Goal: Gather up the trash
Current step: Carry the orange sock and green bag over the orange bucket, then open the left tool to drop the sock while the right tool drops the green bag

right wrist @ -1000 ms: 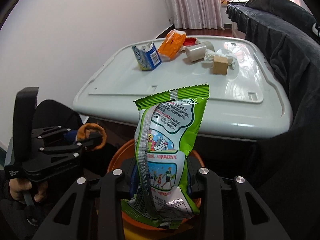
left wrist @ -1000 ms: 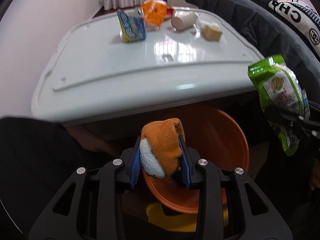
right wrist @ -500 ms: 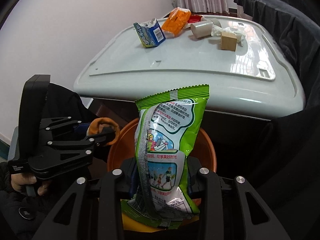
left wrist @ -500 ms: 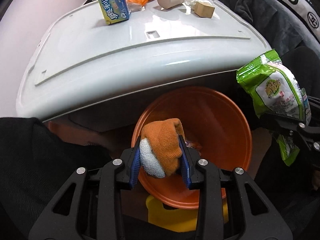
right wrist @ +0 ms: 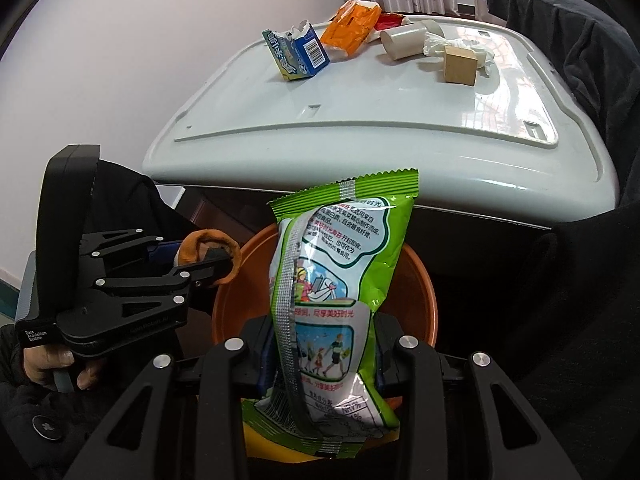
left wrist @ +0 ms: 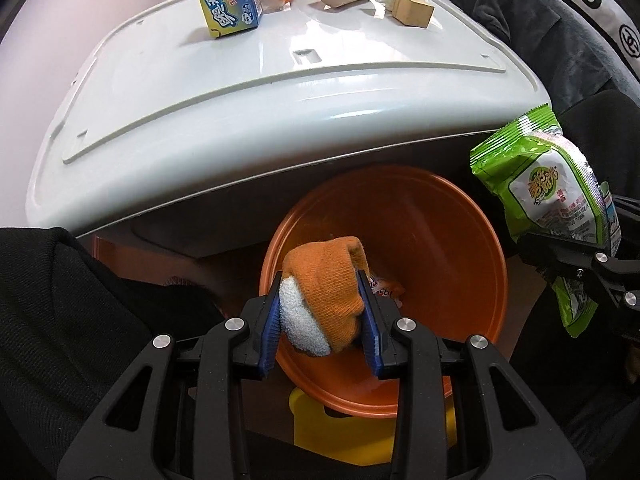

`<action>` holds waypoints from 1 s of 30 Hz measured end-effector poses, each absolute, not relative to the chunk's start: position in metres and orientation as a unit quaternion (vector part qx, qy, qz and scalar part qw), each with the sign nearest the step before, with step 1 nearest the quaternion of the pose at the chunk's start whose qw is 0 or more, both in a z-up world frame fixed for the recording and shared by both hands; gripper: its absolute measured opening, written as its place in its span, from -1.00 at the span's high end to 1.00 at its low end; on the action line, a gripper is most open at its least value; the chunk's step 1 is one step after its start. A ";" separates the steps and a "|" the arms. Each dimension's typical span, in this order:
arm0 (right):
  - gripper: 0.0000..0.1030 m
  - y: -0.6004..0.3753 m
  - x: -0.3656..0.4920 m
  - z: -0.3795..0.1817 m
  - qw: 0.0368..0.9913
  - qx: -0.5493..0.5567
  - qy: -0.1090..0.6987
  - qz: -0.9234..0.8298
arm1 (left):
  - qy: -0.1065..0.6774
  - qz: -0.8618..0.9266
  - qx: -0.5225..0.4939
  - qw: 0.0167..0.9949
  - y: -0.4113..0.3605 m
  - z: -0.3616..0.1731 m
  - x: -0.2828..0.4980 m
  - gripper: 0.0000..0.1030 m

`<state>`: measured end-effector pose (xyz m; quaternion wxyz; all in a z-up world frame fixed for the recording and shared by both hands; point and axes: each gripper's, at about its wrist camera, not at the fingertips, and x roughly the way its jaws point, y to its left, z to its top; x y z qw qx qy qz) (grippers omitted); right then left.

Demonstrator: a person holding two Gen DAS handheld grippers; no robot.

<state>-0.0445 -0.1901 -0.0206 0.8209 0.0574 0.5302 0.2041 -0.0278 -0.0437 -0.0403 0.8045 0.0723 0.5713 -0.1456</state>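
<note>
Holding my left gripper [left wrist: 320, 312] clamped on an orange sock [left wrist: 332, 280] and my right gripper [right wrist: 320, 352] on a green snack bag [right wrist: 332, 280] over the orange bin [left wrist: 440, 240], I judge neither dropped yet, with five-odd pieces left on the desk [right wrist: 360, 112].

A glossy pale-grey plastic bench [right wrist: 360, 120] fills the upper middle of the frame. At its far end lie a torn blue carton [right wrist: 298, 54], a crinkled orange wrapper [right wrist: 352, 28], a beige paper cup on its side [right wrist: 404, 42], a crumpled white plastic scrap [right wrist: 440, 44] and a small tan cardboard box [right wrist: 460, 65].

Both tongs clamped, held side by side.
L tongs [left wrist: 322, 312] pinch w/ blue pads; R tongs [right wrist: 320, 360] likewise gripping, pointing fwd; bare hand [right wrist: 56, 364] grips L handle.
</note>
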 end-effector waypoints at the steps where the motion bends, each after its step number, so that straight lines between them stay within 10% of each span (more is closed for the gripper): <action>1: 0.31 -0.190 -0.045 -0.021 0.821 0.057 0.530 0.204 | 0.571 -0.146 0.072 0.804 -0.044 -0.040 -0.028 0.36; 15: 0.23 -0.187 -0.046 -0.020 0.822 0.051 0.528 0.209 | 0.570 -0.143 0.068 0.806 -0.041 -0.039 -0.028 0.34; 20: -0.21 -0.190 -0.049 -0.014 0.830 0.048 0.517 0.201 | 0.564 -0.133 0.069 0.812 -0.039 -0.036 -0.029 -0.40; 30: -0.22 -0.200 -0.048 -0.008 0.836 0.064 0.510 0.192 | 0.560 -0.132 0.059 0.816 -0.034 -0.033 -0.030 -0.42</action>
